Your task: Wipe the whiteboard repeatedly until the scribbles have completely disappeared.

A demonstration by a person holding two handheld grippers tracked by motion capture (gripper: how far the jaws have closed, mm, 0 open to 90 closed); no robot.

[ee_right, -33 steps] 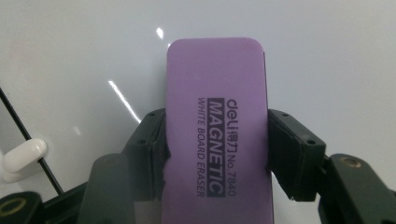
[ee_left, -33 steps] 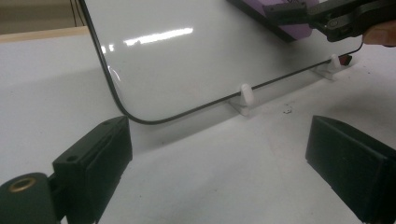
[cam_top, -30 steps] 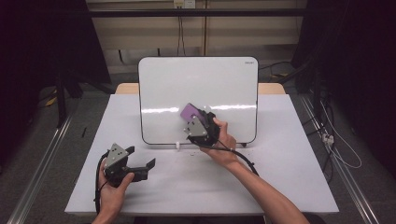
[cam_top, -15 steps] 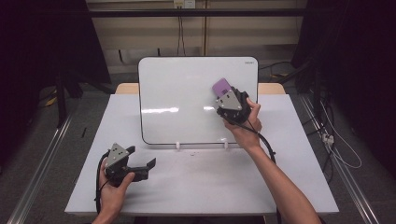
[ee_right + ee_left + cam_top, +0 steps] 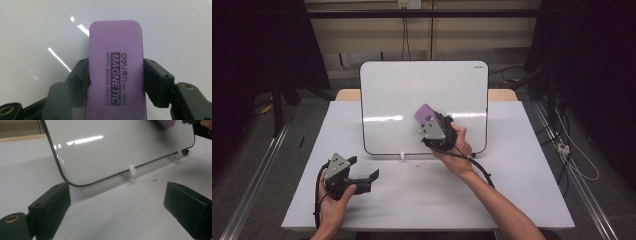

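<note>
- The left gripper (image 5: pixel 364 179), a black two-jaw tool with a grey three-cornered plate on top, rests on the white rectangular table top (image 5: pixel 522 200) at about 7 o'clock from the board, close to the table's near edge; its jaws stand wide with nothing between them, pointing toward 3 o'clock.
- In the left gripper view bare table lies between and ahead of the two jaws, up to the board's lower rim and a small white plastic foot clip (image 5: pixel 131 170).
- The glossy white whiteboard with a thin black rounded frame (image 5: pixel 402 95) stands propped at the table's centre, leaning back toward 12 o'clock; its bottom edge sits on the table, with table margin open at 9 and 3 o'clock of it.
- The right gripper (image 5: pixel 428 120), a like black tool, is held up against the board's lower right part, at about 4 o'clock from the board's centre, its jaws clamped on the sides of a purple rectangular magnetic whiteboard eraser (image 5: pixel 116 67).
- The eraser's flat face lies against or just off the board surface; I cannot tell which.
</note>
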